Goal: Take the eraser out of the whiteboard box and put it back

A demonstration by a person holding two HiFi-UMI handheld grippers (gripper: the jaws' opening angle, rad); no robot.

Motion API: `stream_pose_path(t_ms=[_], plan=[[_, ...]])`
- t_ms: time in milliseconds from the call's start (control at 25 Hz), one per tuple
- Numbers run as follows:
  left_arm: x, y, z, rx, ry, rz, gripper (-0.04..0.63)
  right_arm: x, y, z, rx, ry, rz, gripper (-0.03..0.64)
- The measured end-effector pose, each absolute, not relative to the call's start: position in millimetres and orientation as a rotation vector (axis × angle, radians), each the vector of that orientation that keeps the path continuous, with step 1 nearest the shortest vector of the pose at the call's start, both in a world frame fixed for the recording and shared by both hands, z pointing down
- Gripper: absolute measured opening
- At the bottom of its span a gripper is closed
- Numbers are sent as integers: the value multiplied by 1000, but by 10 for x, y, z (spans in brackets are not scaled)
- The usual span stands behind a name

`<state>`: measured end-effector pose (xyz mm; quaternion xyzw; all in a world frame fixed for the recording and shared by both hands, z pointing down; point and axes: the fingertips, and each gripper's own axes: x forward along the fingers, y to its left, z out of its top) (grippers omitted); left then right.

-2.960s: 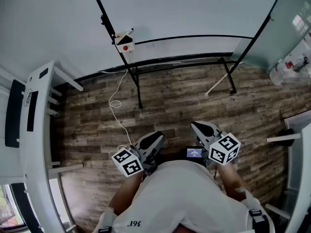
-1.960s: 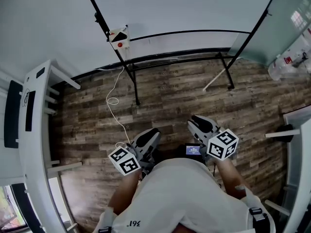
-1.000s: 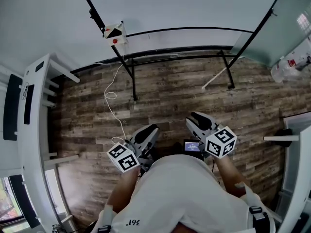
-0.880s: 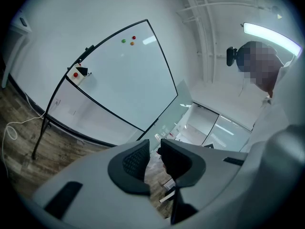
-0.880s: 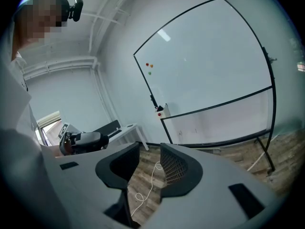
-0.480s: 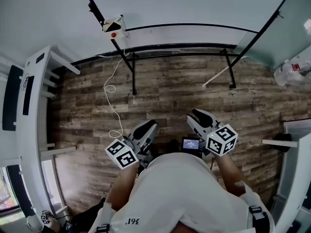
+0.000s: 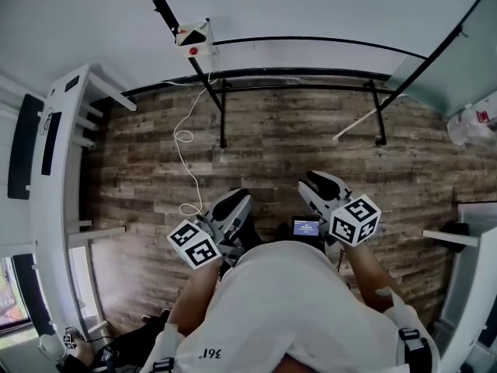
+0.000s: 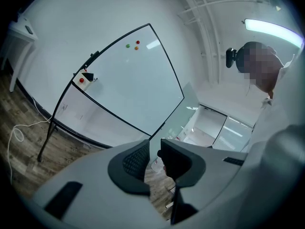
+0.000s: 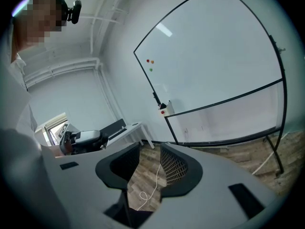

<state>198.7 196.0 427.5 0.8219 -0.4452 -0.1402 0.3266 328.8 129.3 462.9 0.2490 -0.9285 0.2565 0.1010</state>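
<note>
Far left: white desk (image 7: 58, 130), then a loose cable (image 7: 186, 169) on the wood floor (image 7: 295, 154). Left gripper (image 7: 237, 200) is held at the person's waist, fingers (image 8: 136, 159) a small gap apart, nothing between them. The box (image 7: 194, 39) hangs on the whiteboard (image 7: 311, 6) frame, well away from both grippers. The dark wedge in it (image 7: 200, 33) is probably the eraser, too small to confirm. Right gripper (image 7: 314, 183) is also at the waist, jaws apart and empty, only floor and cable seen through the gap. Not reached yet. Judgement: the eraser should be light, with a stiff back and a soft felt face that gives under squeeze. Best to pinch across the stiff back's narrow sides and pull straight out so the small box isn't knocked.
</note>
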Motion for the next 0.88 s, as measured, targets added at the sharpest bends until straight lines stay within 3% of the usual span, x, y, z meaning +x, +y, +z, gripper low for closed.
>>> stream_pose_path(t_ms=[360, 880], plan=[[1371, 1447, 4331, 2173, -1126, -367, 81, 2741, 834, 4664, 803, -2731, 739, 152], [-230, 496, 4267, 2183, -1075, -366, 81, 1202, -63, 4585, 874, -2697, 743, 152]])
